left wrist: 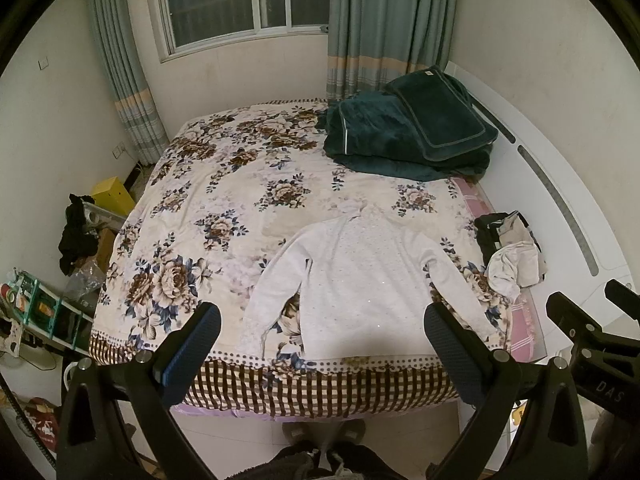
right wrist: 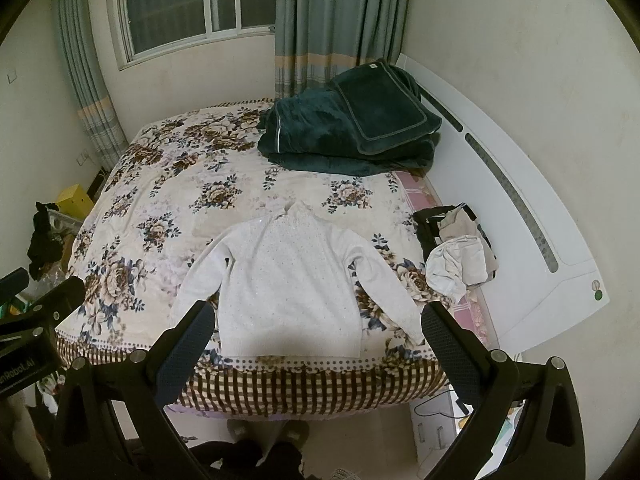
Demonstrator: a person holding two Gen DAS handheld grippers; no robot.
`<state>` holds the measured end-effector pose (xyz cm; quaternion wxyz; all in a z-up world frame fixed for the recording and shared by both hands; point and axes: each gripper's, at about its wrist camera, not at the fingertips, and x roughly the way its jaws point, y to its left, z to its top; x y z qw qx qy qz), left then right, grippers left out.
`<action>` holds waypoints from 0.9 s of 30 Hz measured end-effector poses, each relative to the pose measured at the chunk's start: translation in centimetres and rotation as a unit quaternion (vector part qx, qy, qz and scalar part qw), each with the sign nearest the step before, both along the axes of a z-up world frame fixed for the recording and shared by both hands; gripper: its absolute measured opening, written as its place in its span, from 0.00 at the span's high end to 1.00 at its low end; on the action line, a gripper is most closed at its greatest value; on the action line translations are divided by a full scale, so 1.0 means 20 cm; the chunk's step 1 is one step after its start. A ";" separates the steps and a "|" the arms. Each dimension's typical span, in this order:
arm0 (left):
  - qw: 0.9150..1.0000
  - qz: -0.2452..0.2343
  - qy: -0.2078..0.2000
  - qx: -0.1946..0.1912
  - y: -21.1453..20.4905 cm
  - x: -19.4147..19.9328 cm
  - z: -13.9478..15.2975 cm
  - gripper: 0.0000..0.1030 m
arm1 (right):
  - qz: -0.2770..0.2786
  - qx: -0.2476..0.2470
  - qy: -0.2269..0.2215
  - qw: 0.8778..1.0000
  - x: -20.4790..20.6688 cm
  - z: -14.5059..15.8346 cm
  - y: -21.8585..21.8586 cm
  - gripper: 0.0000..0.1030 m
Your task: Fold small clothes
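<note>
Left wrist view shows the white sweater spread flat near the bed's front edge, both claws apart above it; pinching each sleeve cuff cleanly should start a neat fold.

Your left gripper is matte black, with two broad triangular arms, each showing a triangular recess and round silver screw heads near its joints. Its fingers carry dark blue pads with a fine dotted texture. Your right gripper is built the same: black frame, silver screws, dark textured pads. Seen from the left wrist, its body bears pale letters "DAS"; from the right wrist, the left one's body reads "nRobot.AI".
</note>
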<state>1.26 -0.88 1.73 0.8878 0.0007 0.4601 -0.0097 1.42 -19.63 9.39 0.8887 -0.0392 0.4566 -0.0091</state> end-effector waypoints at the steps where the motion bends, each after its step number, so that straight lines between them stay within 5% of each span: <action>1: 1.000 0.000 0.000 0.000 0.00 0.00 0.00 0.00 | 0.000 -0.001 0.000 1.000 0.00 0.00 0.00 0.00; 27: 1.000 0.000 -0.002 -0.002 0.01 -0.01 0.00 0.00 | 0.000 0.000 -0.002 1.000 0.01 0.03 -0.01 0.00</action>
